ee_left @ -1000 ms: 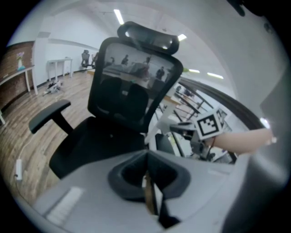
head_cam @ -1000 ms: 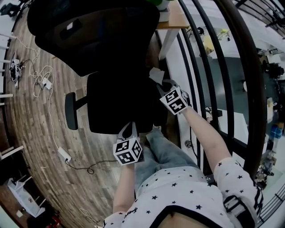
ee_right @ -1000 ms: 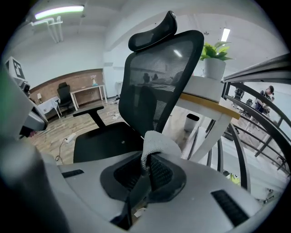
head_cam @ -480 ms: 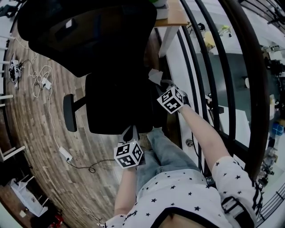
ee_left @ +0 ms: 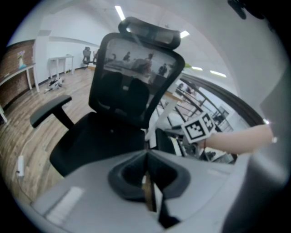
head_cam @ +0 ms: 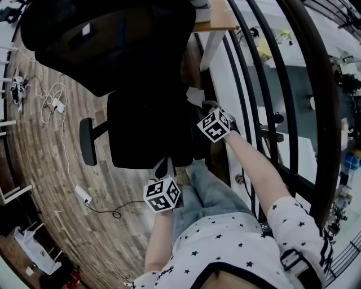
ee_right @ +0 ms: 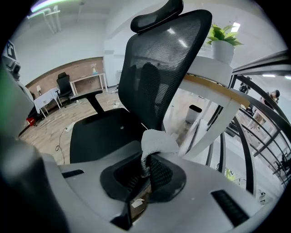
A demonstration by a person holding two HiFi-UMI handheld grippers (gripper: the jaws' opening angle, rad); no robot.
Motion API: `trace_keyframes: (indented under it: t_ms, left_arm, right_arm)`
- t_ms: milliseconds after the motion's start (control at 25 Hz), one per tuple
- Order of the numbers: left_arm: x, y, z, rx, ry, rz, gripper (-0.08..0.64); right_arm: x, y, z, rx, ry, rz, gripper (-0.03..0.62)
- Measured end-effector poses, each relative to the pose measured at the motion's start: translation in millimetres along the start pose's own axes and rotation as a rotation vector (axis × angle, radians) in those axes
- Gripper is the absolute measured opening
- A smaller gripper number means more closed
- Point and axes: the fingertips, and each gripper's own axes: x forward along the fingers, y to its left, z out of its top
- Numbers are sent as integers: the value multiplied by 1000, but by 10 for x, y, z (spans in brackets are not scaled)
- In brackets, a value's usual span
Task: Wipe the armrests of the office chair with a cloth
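The head view was dimly lit; the chair was rendered almost black, its detail lost; the railing bars were bowed by fisheye distortion. Light was given by ceiling strips; the left gripper view was blurred throughout; glare was caught on the mesh back; corners were vignetted.
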Motion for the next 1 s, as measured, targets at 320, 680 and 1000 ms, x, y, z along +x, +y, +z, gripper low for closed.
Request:
trace_keyframes:
  t_ms: [320,680,1000]
  left_arm:
    - [-109,-63,-29,10,-12,-16,6]
    - [-201,-42,-144,18,-12,-20,6]
    - [-272,-93,-169,29,-21,-37,6]
  right_arm:
    - [-69,103,-18,-6,14,-1,31]
    - [-109,267,-101,-10,21,9,30]
    - [-184,387,-179,-9,42,18,29]
